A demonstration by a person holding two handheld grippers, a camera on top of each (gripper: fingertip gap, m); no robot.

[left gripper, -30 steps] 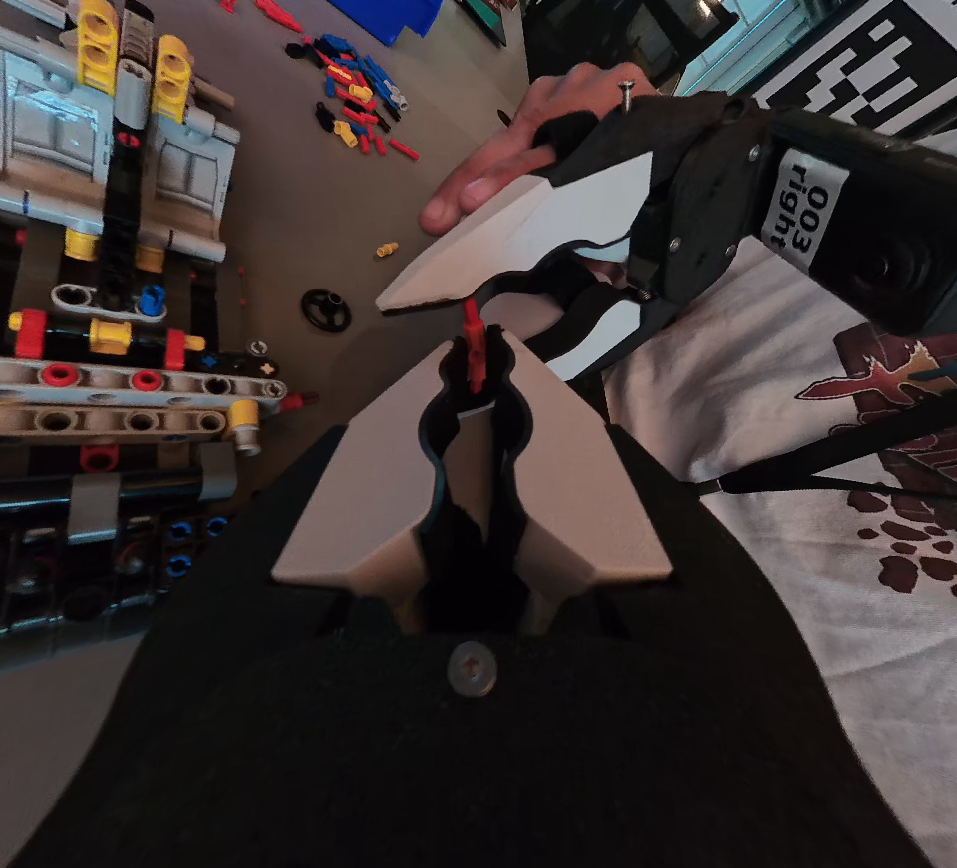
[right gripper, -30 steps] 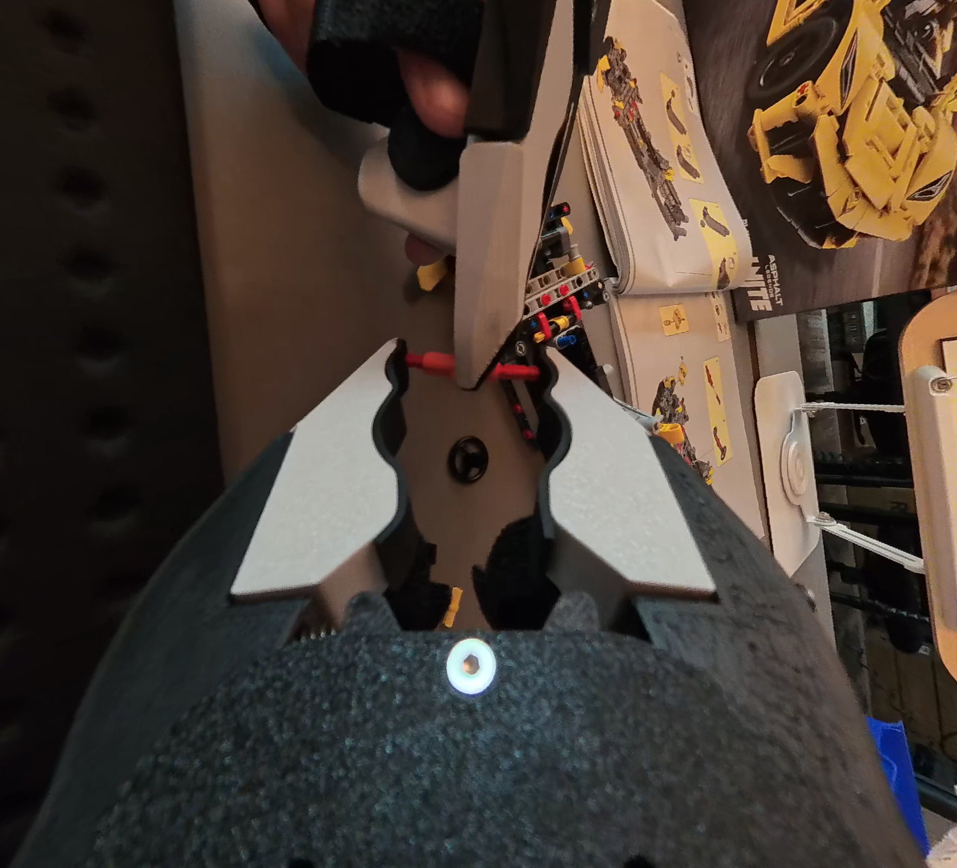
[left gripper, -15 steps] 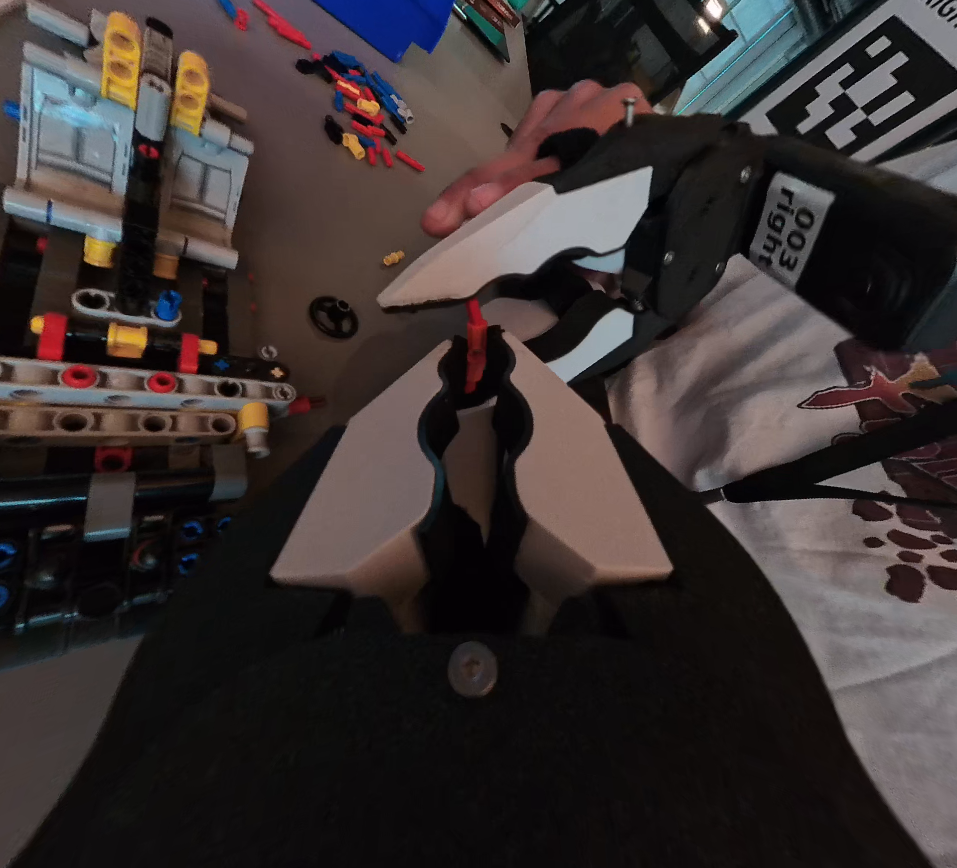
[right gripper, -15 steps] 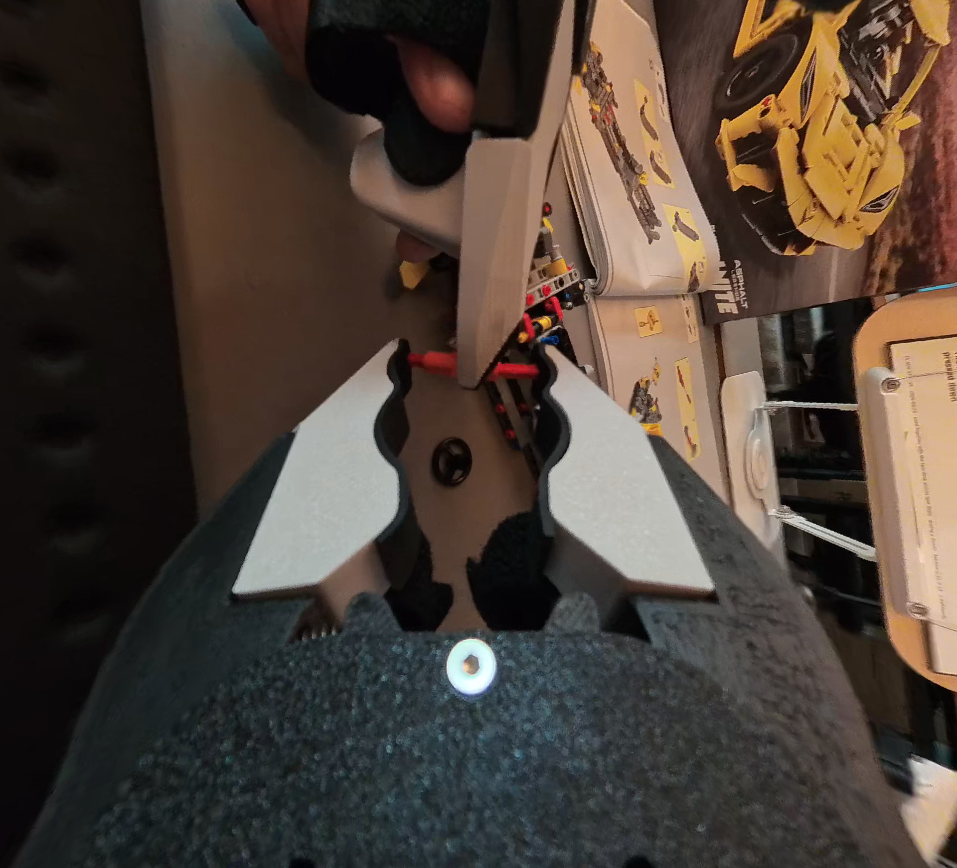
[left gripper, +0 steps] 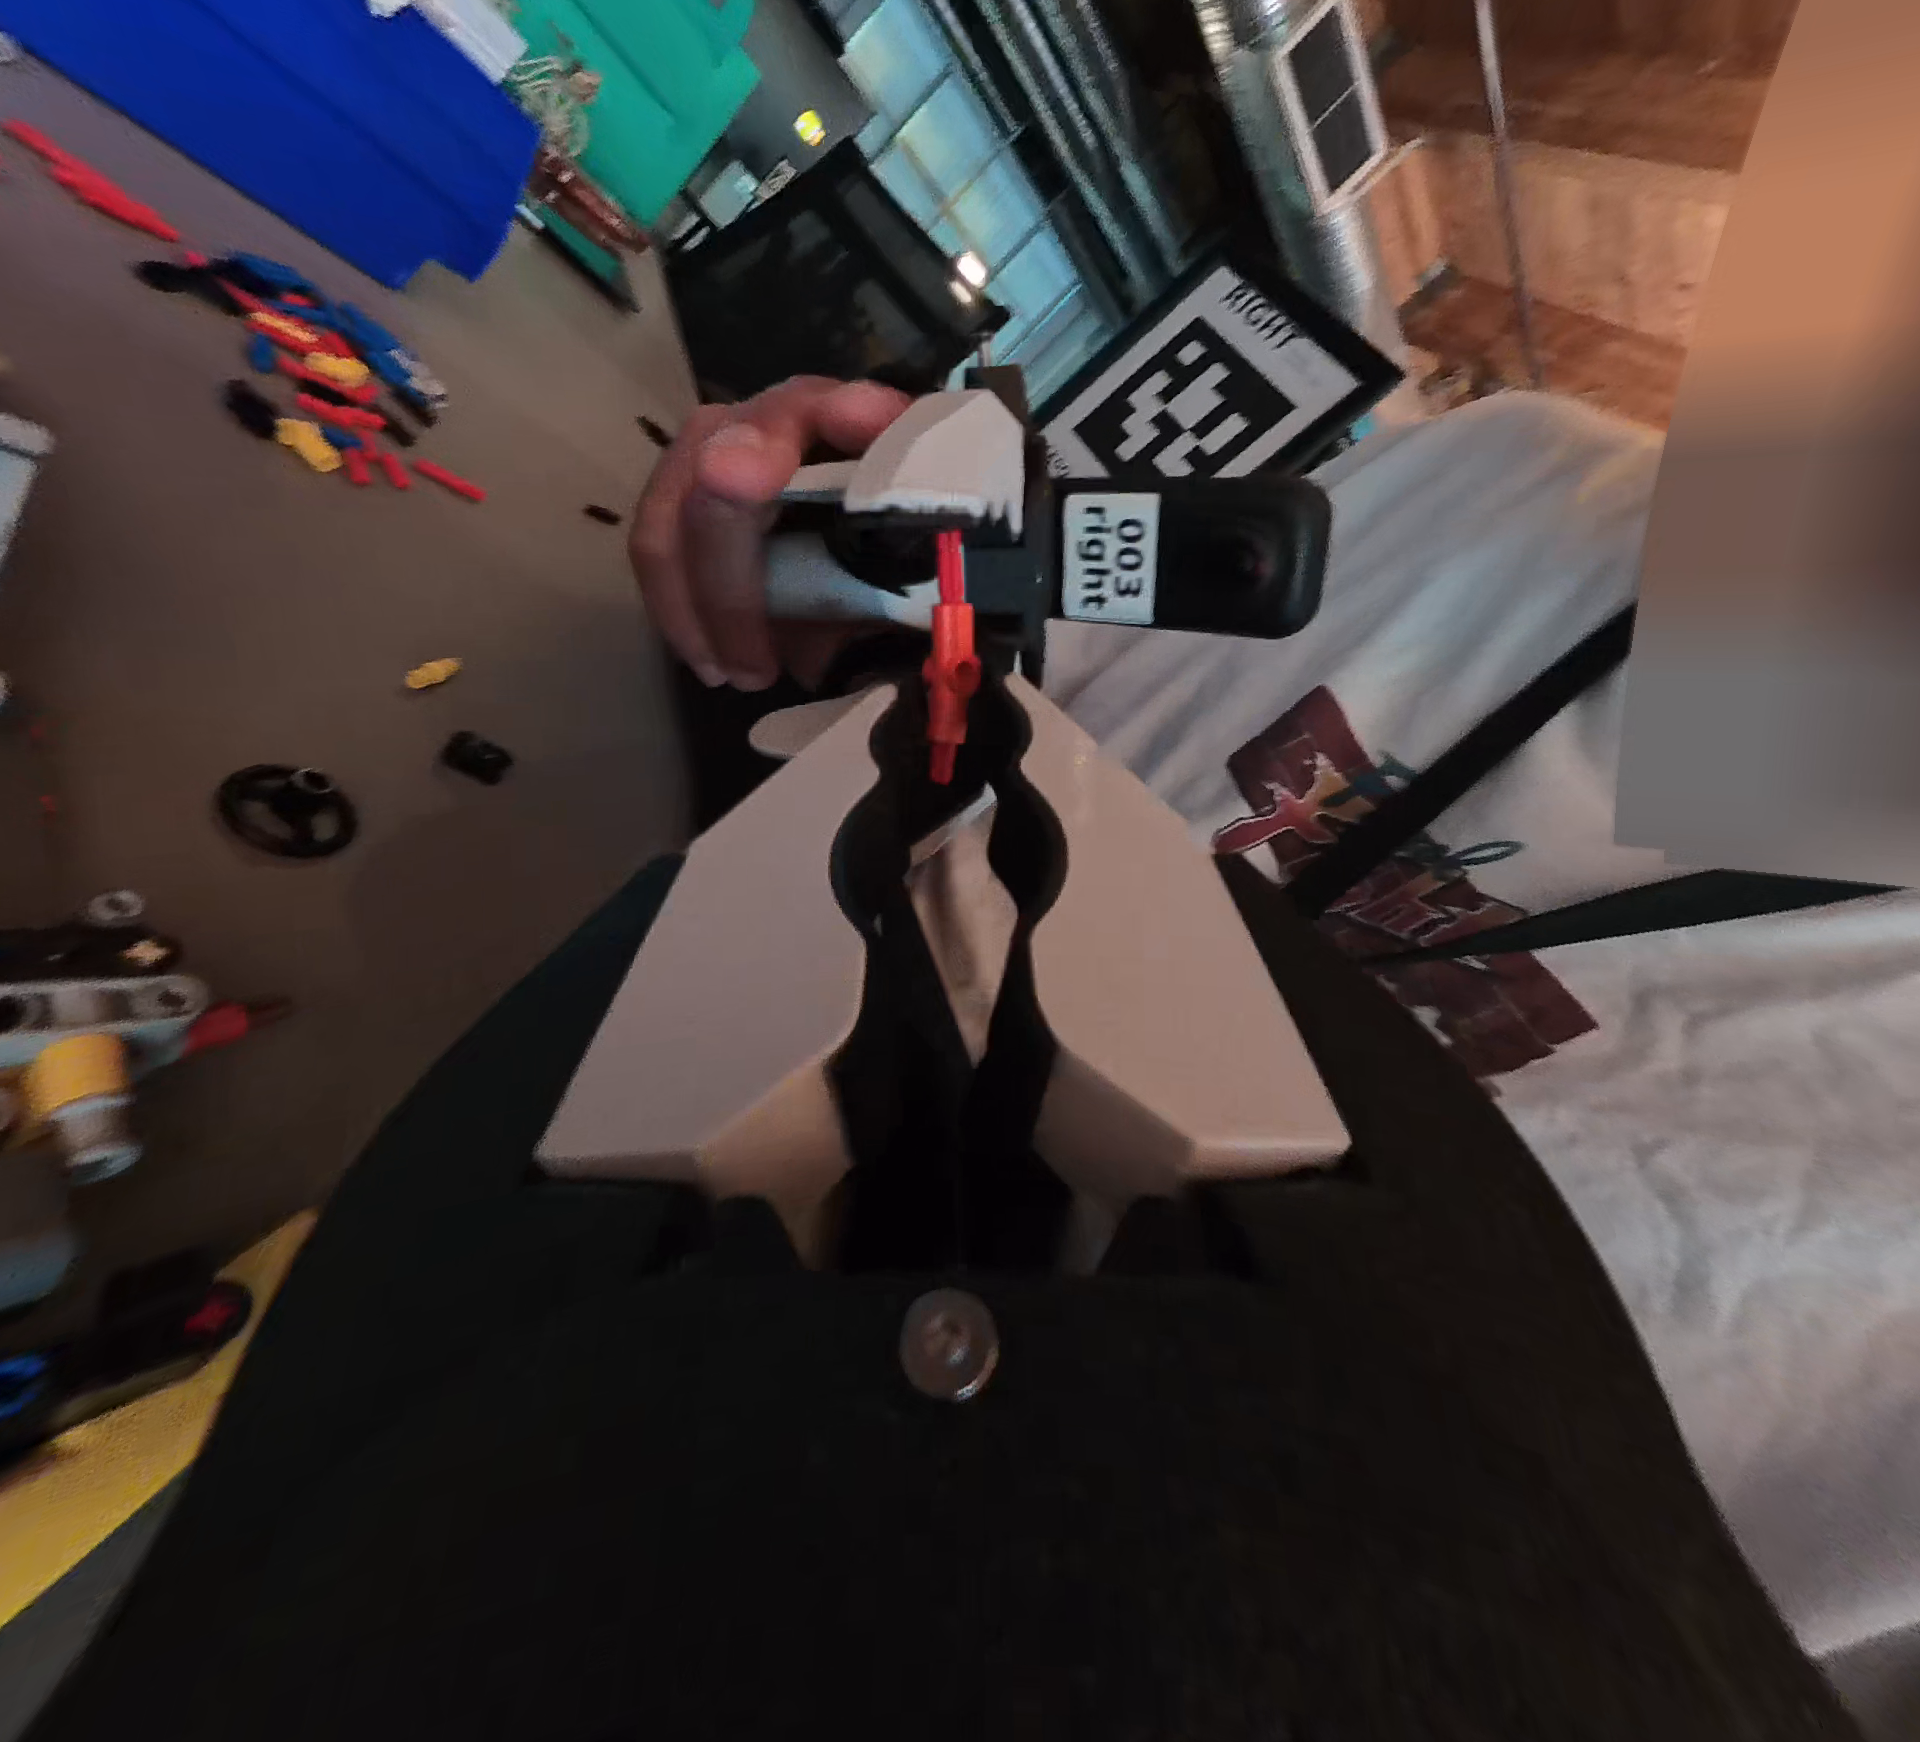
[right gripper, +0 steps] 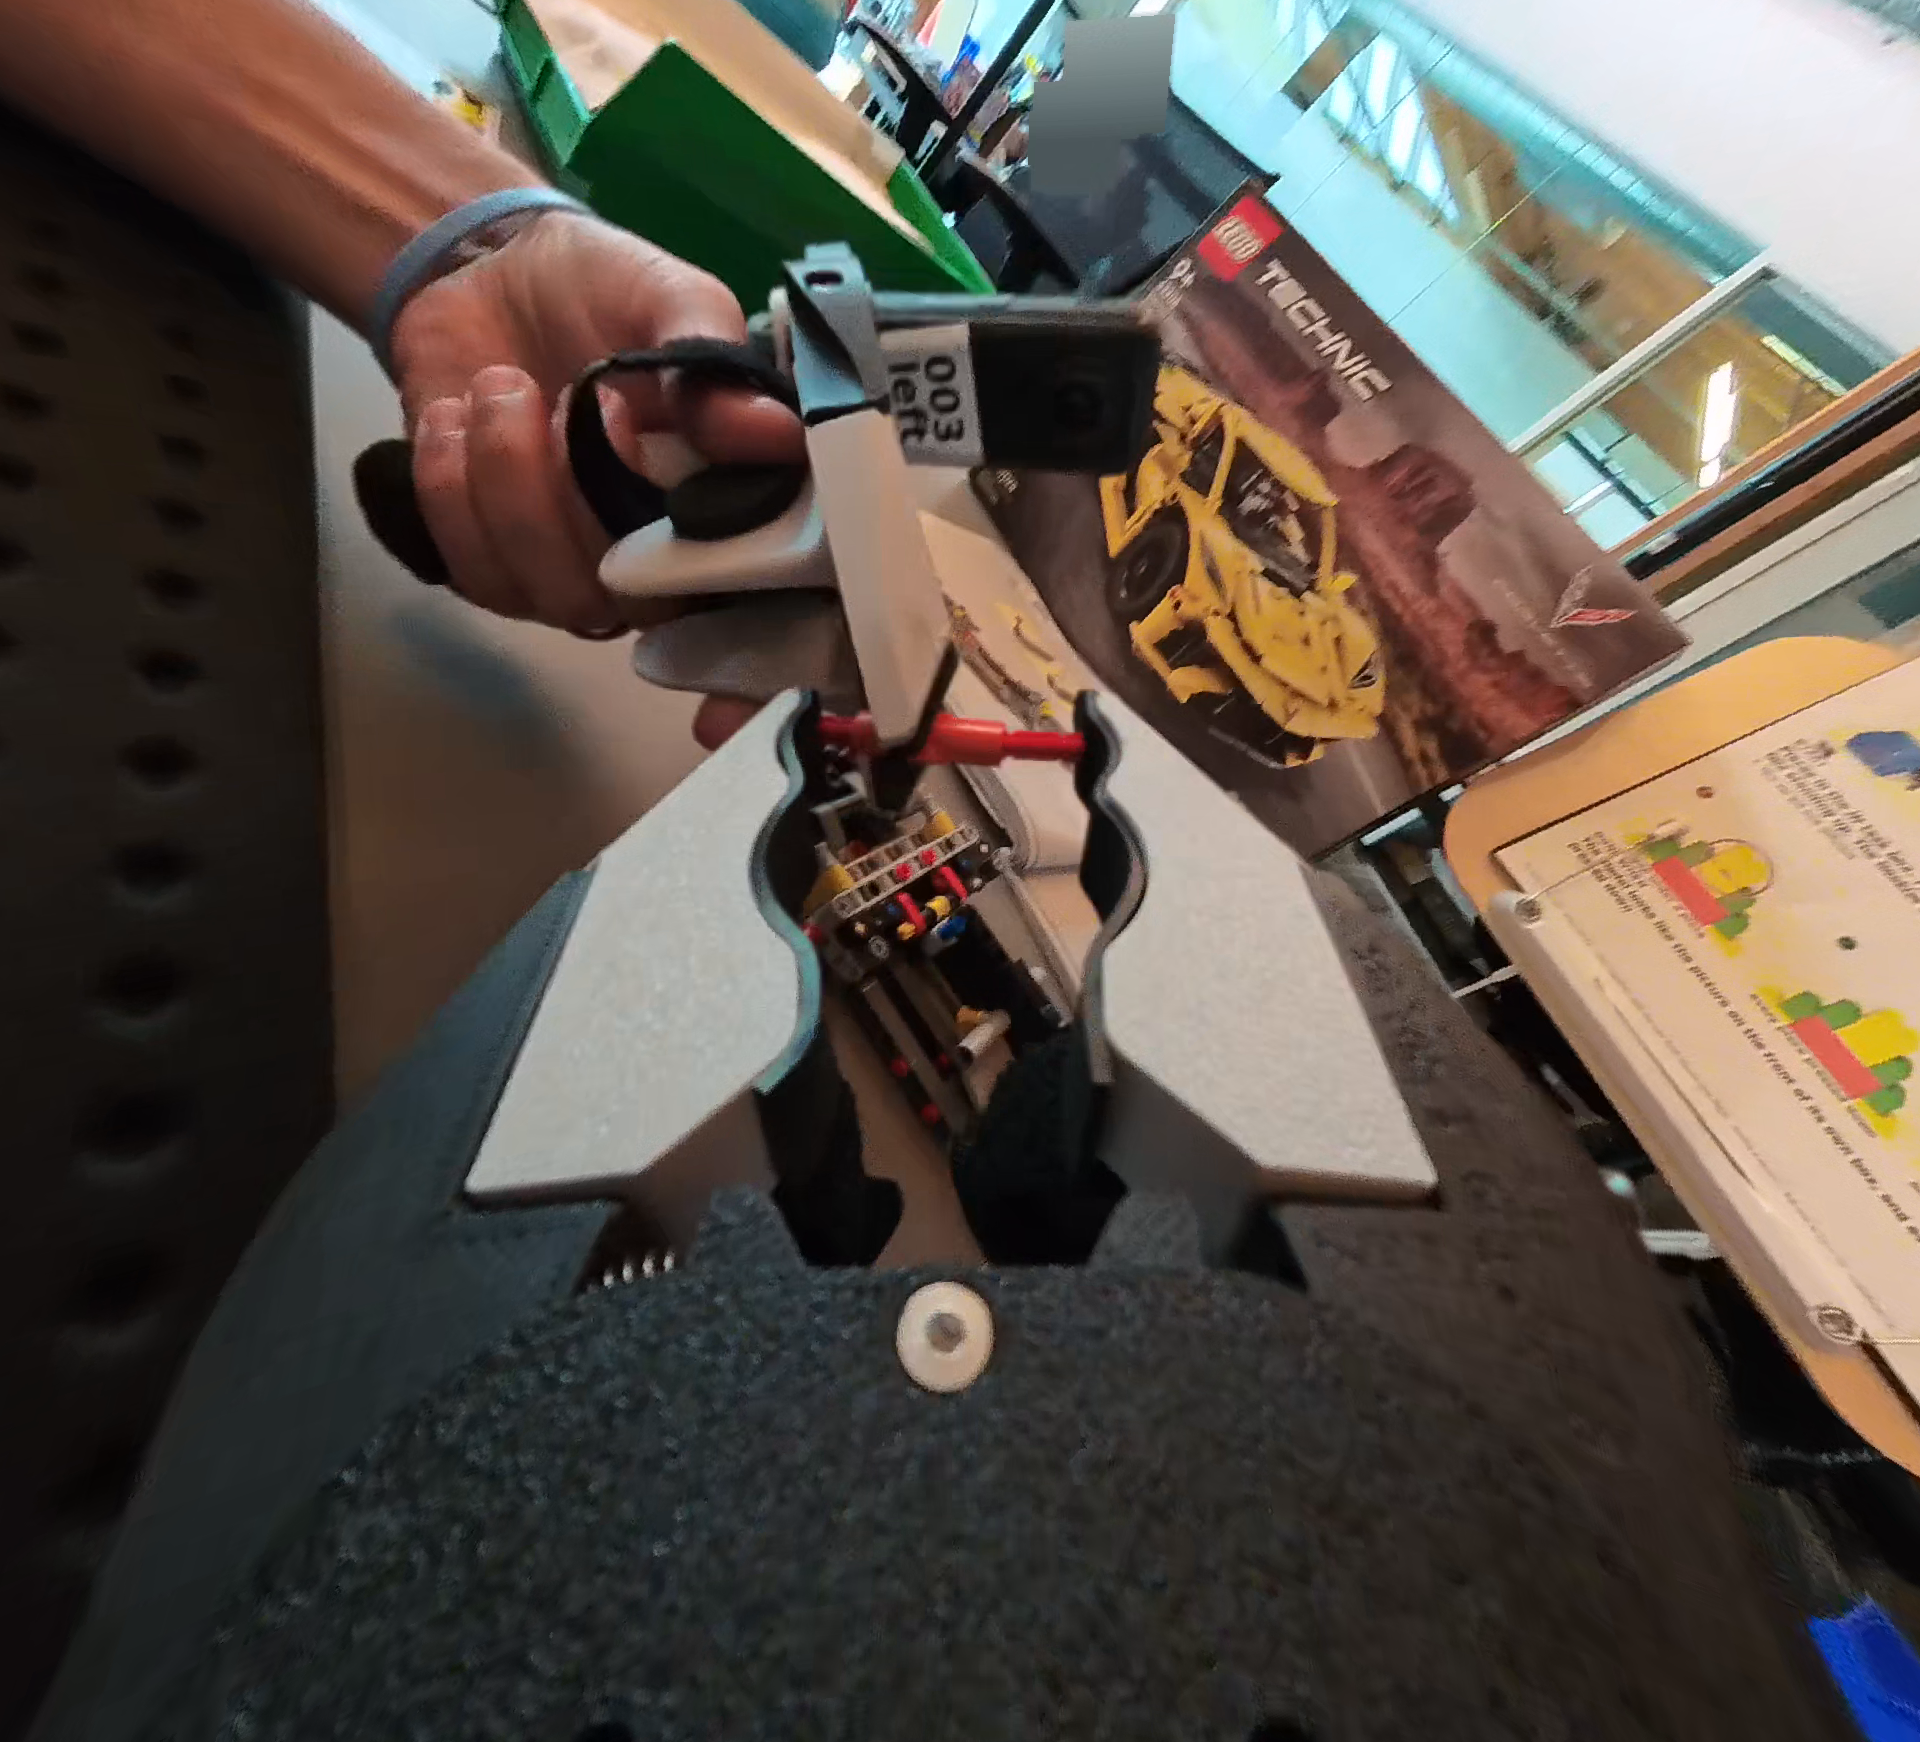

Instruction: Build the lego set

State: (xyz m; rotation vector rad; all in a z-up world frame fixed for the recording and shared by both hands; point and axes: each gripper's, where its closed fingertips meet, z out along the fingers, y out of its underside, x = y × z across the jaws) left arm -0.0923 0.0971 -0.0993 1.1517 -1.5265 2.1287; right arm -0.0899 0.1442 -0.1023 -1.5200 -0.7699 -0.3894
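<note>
Step in hand: I judge this a mid-air handover of a thin red pin [left gripper: 948, 666], held up between my two tools, above the table [left gripper: 312, 612].
Left gripper [left gripper: 943, 736]: its jaws are nearly shut and pinch the pin near one end.
Right gripper [right gripper: 940, 736]: its tips stand wide apart, the pin spanning the gap end to end; I cannot tell if they press on it.
Doing it well: I would hold one tool steady, keep the pin square to the other's pads, and let go only once the receiving grip is firm.
Risk: the pin is thin and could twist out and drop.
Car frame [right gripper: 914, 903]: on the table below, waiting for the pin.
Loose pieces [left gripper: 322, 404]: scattered farther off.
</note>
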